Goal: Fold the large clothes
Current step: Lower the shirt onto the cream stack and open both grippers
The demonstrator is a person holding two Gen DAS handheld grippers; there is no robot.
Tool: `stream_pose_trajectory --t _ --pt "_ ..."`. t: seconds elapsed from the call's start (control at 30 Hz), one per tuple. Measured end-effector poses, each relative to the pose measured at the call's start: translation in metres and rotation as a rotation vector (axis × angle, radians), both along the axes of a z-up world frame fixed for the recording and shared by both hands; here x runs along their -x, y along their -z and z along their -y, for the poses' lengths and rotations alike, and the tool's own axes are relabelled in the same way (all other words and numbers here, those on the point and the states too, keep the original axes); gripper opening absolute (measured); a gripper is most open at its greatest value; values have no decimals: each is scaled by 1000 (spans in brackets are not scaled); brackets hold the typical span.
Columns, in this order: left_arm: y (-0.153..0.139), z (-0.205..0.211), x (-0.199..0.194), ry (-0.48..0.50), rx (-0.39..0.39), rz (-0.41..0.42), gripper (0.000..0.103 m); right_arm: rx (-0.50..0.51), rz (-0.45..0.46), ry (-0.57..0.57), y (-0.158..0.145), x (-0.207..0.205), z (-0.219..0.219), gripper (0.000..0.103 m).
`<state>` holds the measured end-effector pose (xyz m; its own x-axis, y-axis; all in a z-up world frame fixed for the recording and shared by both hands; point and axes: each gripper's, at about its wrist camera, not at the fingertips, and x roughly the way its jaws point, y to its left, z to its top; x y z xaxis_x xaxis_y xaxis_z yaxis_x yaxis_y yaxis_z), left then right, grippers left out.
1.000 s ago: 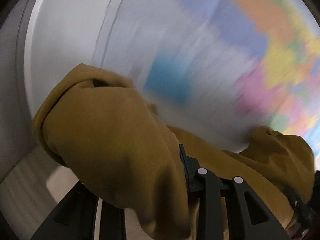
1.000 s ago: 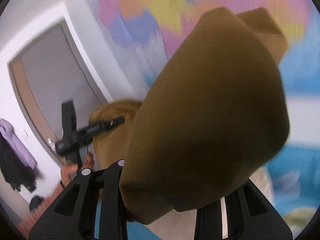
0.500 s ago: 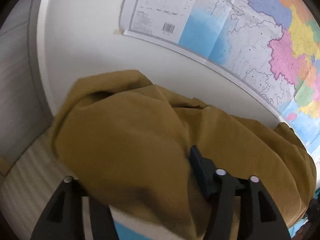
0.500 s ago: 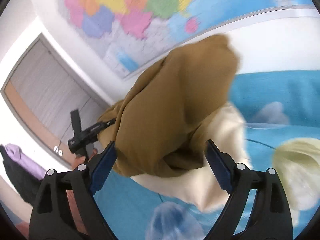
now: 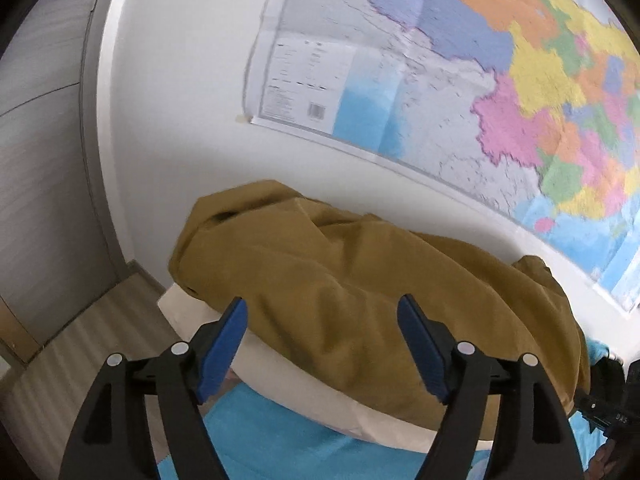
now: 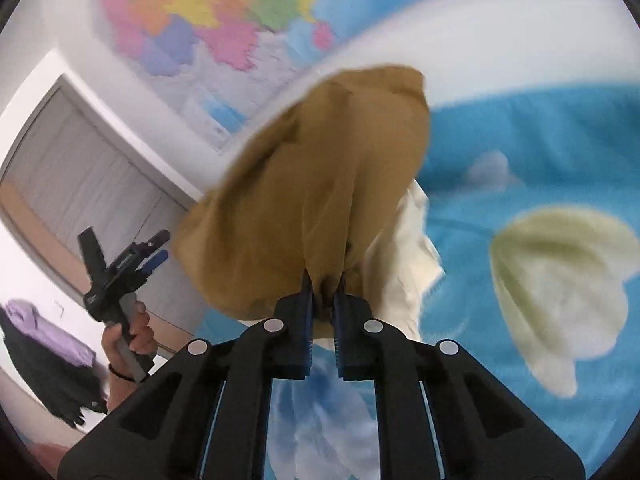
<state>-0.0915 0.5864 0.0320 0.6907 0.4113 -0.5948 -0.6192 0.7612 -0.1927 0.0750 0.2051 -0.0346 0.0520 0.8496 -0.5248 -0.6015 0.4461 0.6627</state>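
Heaped on a cream pillow (image 5: 304, 396) at the bed's (image 6: 500, 128) wall edge, under a map (image 5: 500, 80) — mustard garment (image 5: 340, 280). Left claw (image 5: 322, 344) opening, empty; right claw (image 6: 323, 300) closing, pinching a fold.

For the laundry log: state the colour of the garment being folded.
Mustard brown, plain, no pattern: the garment, clearest in the left wrist view.

place: home bedroom | ahead of claw: bed with blue cloud-print sheet (image 6: 520, 152), cream pillow (image 5: 280, 376) | above claw: wall map (image 5: 460, 60) | left of claw: clothes hanging (image 6: 36, 344), wood floor (image 5: 80, 340)
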Motion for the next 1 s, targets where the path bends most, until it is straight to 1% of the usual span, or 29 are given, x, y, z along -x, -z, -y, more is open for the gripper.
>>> stream_pose_trajectory --t 0.07,0.1,0.13,0.17,0.2,0.27,0.33,0.37,0.4,0.43,0.5,0.57,0.63,0.7,0.73,0.8,0.9,0.97,1.0 --pt "6 2 -9 16 7 -35 75 20 -4 8 -6 -2 -1 10" --pt "10 2 -15 26 10 -52 75 50 24 19 -12 0 1 14" --pt "12 2 -17 29 15 -63 75 83 68 30 -19 4 3 20" --pt "15 1 -19 20 18 -71 75 98 98 39 -24 7 7 24" --pt "17 0 -20 19 22 -73 75 109 152 56 -33 13 10 28" --pt "17 4 -18 23 20 -70 75 111 231 64 -48 21 12 33" --pt "13 14 -15 42 5 -50 75 104 329 50 -63 34 11 40" --pt "11 19 -13 45 -7 -43 77 98 393 23 -72 43 4 42" --pt "10 29 -13 66 -18 -32 79 97 424 4 -77 46 -6 46" --pt "9 38 -14 86 -24 -27 81 93 451 -16 -80 50 -15 47" --pt "10 56 -18 131 -39 -24 82 87 464 -57 -80 52 -34 47" --pt "8 71 -24 167 -50 -31 83 95 446 -79 -73 46 -55 47" --pt "11 84 -33 186 -52 -55 85 133 435 -84 -63 40 -70 38" --pt "16 92 -40 200 -27 -73 86 178 421 -90 -47 35 -78 37" --pt "16 95 -41 198 -36 -77 87 190 412 -92 -41 34 -80 36" --pt "19 100 -44 190 -63 -97 88 194 402 -101 -33 31 -80 36" --pt "22 103 -45 176 -57 -105 89 205 419 -97 -32 34 -77 36" --pt "21 105 -44 173 -55 -103 91 210 427 -91 -33 37 -75 40" --pt "22 107 -45 170 -58 -103 91 213 435 -87 -34 40 -75 44"
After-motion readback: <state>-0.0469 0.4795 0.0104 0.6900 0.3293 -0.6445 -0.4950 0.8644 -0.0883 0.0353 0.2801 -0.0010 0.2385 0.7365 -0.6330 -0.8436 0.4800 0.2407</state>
